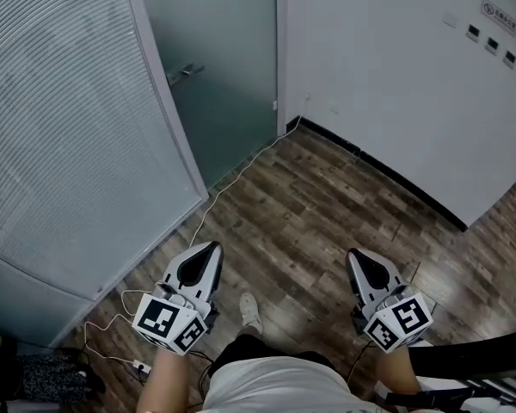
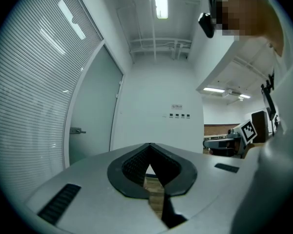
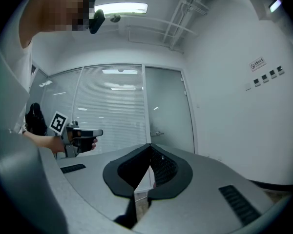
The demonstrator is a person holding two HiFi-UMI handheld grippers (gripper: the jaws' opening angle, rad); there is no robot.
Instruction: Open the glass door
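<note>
The frosted glass door (image 1: 228,67) stands shut at the top of the head view, with a metal lever handle (image 1: 186,71) on its left side. Both grippers are held low over the wood floor, well short of the door. My left gripper (image 1: 213,248) has its jaws together with nothing between them, and so does my right gripper (image 1: 354,254). In the left gripper view the door (image 2: 90,126) and handle (image 2: 77,130) lie left of the shut gripper (image 2: 150,145). The right gripper view shows the door (image 3: 168,111) and handle (image 3: 157,133) straight beyond its shut gripper (image 3: 150,145).
A glass partition with slatted blinds (image 1: 60,127) runs along the left. A white wall (image 1: 396,84) with small switches (image 1: 490,46) closes the right. A white cable (image 1: 232,183) trails across the floor to a power strip (image 1: 140,368). A shoe (image 1: 251,312) shows between the grippers.
</note>
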